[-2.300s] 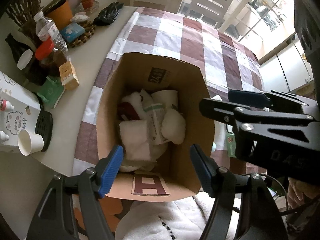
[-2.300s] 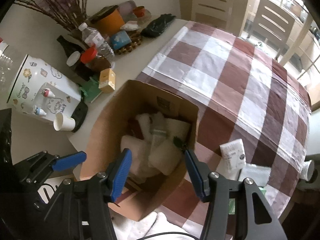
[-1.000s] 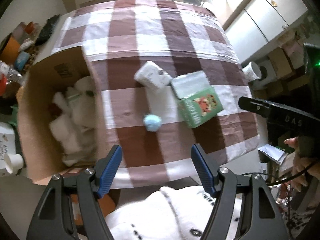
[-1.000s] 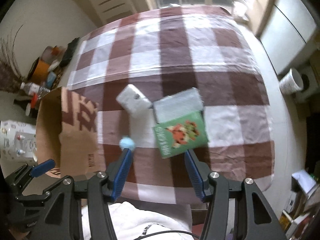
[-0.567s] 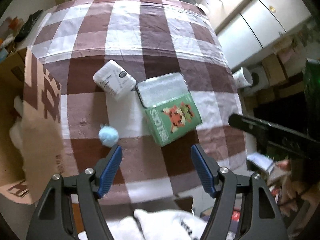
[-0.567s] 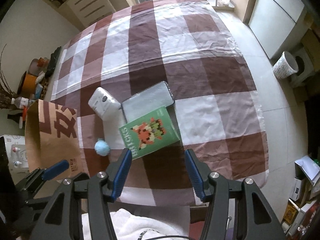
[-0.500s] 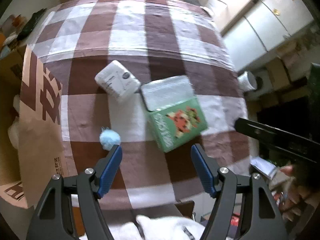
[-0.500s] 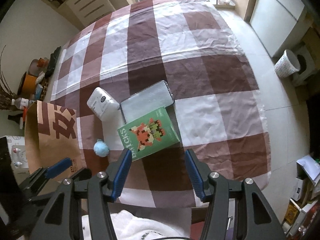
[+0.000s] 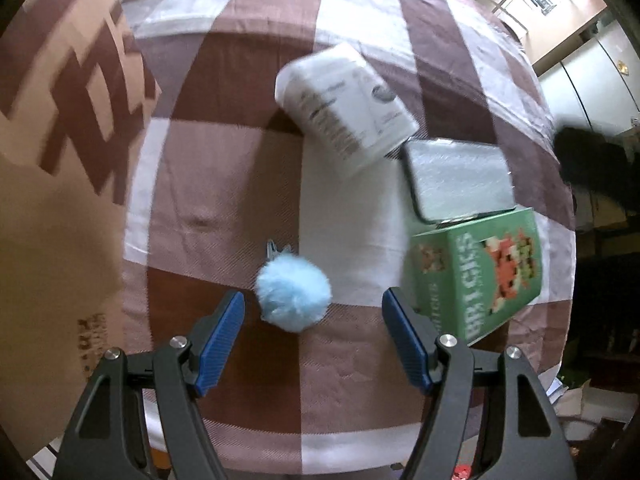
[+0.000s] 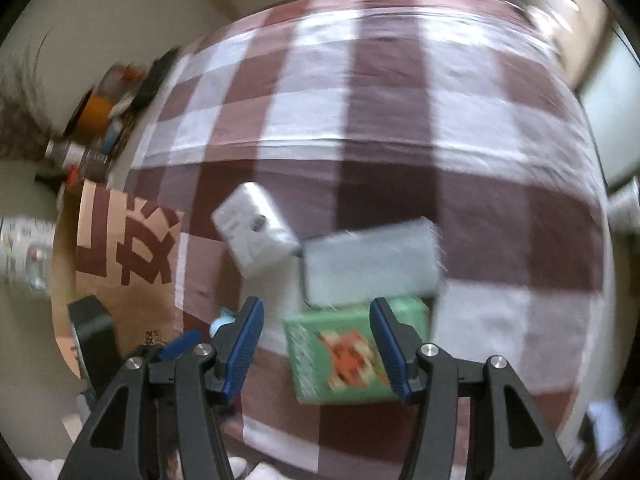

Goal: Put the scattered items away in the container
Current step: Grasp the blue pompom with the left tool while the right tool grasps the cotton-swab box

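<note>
A fluffy light-blue pompom (image 9: 293, 295) lies on the checked tablecloth, just ahead of my open, empty left gripper (image 9: 314, 338), roughly between its blue fingertips. A white tissue pack (image 9: 346, 106), a silver flat case (image 9: 458, 178) and a green bricks box (image 9: 478, 270) lie to the right. The cardboard box (image 9: 60, 152) stands at the left. My right gripper (image 10: 316, 346) is open and empty, low over the green box (image 10: 344, 354). The tissue pack (image 10: 256, 232), silver case (image 10: 370, 268) and cardboard box (image 10: 124, 256) show blurred. The pompom (image 10: 222, 322) peeks beside the left finger.
The table's near edge (image 9: 320, 464) runs just under the left gripper. Bottles and jars (image 10: 88, 128) crowd the far left of the table beyond the cardboard box. The left gripper's body (image 10: 94, 336) sits at the lower left in the right wrist view.
Both grippers have swung from above the cardboard box to the scattered items and dropped close to the table. The left now frames the pompom, the right the green box.
</note>
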